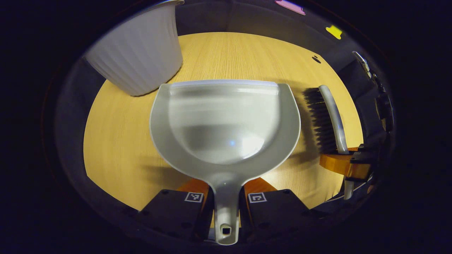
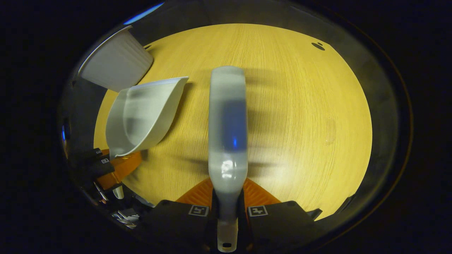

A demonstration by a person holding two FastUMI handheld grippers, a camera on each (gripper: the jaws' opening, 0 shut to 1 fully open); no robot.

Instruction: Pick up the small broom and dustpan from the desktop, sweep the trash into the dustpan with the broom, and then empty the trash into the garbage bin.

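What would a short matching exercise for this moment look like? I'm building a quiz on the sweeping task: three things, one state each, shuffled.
Things:
1. dustpan
2. broom
3. garbage bin

States:
A. standing on the desktop, held by nothing
B. handle clamped in the right gripper
C. handle clamped in the left gripper, pan empty

Pairs: 1-C, 2-B, 3-A

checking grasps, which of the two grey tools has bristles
The broom, held by the right tongs: black bristles along one side. The dustpan is a smooth scoop.
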